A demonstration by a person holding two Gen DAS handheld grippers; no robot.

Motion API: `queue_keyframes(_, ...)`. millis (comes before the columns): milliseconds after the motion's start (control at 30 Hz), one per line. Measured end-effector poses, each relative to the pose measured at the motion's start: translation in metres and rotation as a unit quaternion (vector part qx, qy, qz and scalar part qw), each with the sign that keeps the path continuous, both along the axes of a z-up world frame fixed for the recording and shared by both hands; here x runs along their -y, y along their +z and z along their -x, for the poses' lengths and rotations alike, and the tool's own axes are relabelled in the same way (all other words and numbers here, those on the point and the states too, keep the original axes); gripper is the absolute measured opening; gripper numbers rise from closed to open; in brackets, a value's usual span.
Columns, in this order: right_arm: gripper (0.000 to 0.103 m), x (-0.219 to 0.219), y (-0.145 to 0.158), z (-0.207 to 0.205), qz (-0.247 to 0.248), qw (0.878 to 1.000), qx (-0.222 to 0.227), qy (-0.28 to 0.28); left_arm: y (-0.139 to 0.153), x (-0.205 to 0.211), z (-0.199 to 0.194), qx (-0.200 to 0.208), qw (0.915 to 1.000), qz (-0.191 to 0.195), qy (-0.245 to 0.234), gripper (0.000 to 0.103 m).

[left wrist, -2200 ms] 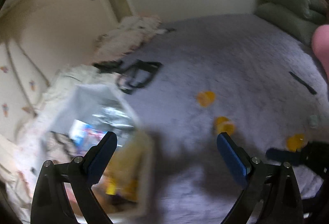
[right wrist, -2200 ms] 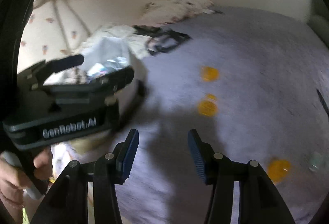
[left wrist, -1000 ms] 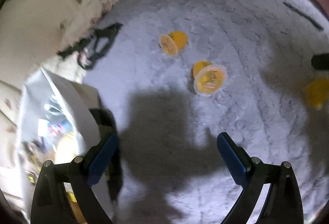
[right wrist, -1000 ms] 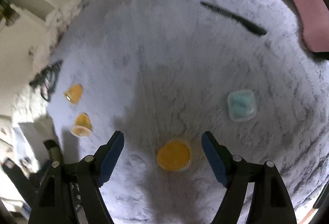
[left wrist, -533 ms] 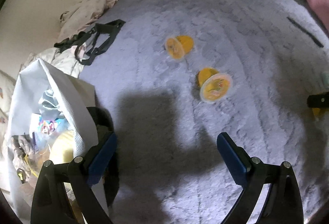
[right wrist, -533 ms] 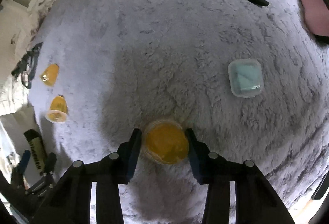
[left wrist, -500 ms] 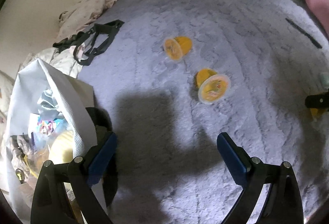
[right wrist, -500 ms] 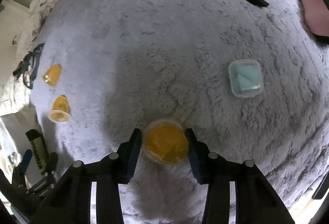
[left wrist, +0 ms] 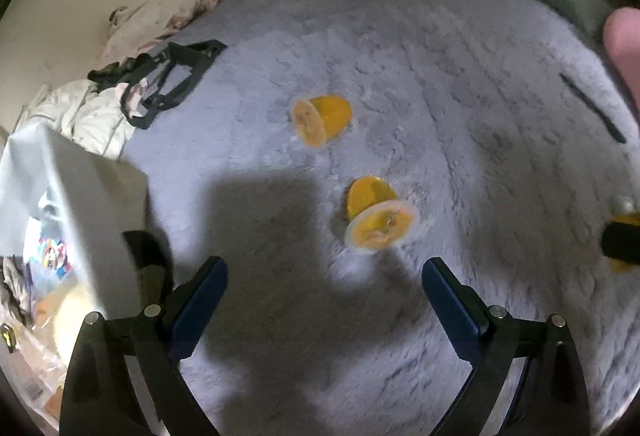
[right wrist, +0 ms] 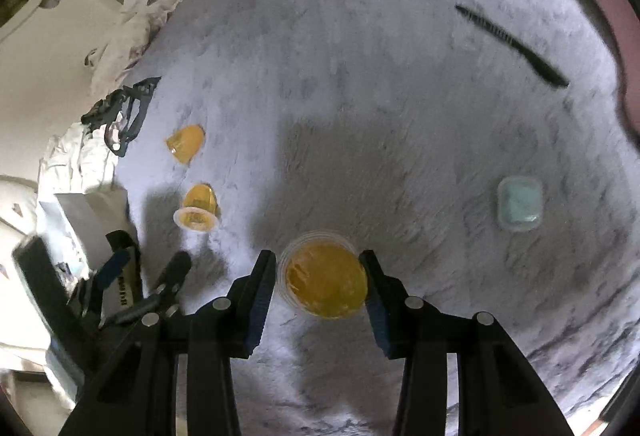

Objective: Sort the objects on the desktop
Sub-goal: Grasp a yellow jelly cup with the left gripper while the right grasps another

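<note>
Left gripper (left wrist: 324, 296) spread wide; right gripper (right wrist: 322, 286) narrowed.

We see our left gripper (left wrist: 324, 296): matte black plastic arms, flat dark blue ribbed pads (left wrist: 198, 306), round silver screws at the pivots. Our right gripper (right wrist: 322, 286) matches it: black angular linkages, blue serrated pads (right wrist: 262, 302), silver screw heads on each arm.

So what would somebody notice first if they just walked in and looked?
Probably the bright orange jelly cup pinched between the right gripper fingers, above the fluffy grey blanket. Two more orange cups lie tipped on their sides ahead of the open left gripper, and a white bag of stuff sits at the left.
</note>
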State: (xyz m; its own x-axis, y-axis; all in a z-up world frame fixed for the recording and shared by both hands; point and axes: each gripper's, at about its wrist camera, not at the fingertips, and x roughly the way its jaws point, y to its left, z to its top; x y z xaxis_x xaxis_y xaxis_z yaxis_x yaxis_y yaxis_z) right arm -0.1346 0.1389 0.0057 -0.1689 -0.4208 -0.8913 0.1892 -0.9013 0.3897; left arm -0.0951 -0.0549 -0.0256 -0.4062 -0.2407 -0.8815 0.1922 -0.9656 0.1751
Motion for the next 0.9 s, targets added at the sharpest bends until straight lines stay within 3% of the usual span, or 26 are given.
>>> queue_keyframes(233, 0.041, 0.003, 0.0, 0.008, -0.007, 1.0, -0.012, 0.002, -0.016, -0.006, 0.031, 0.008, 0.9996, 0.011, 0.027, 0.093)
queue_keyframes(300, 0.041, 0.001, 0.001, 0.009, -0.014, 1.0, -0.018, -0.001, -0.023, -0.003, 0.032, 0.012, 0.999, -0.004, 0.042, 0.049)
queue_keyframes(367, 0.041, 0.001, 0.002, 0.009, -0.015, 1.0, -0.021, 0.007, -0.026, 0.002, 0.031, 0.019, 0.9976, -0.017, 0.064, 0.047)
queue_keyframes(633, 0.041, 0.01, 0.005, 0.004, -0.013, 0.999, -0.029, 0.028, 0.006, 0.0, -0.004, -0.008, 0.9994, -0.001, 0.035, 0.047)
queue_keyframes(800, 0.041, 0.023, 0.002, -0.004, -0.015, 0.998, -0.027, 0.05, 0.022, 0.009, -0.037, -0.006, 0.9996, -0.013, 0.025, 0.047)
queue_keyframes(900, 0.041, 0.032, -0.001, -0.011, -0.025, 0.997, -0.032, 0.063, 0.025, 0.013, -0.058, -0.013, 0.9989, -0.041, 0.019, 0.047)
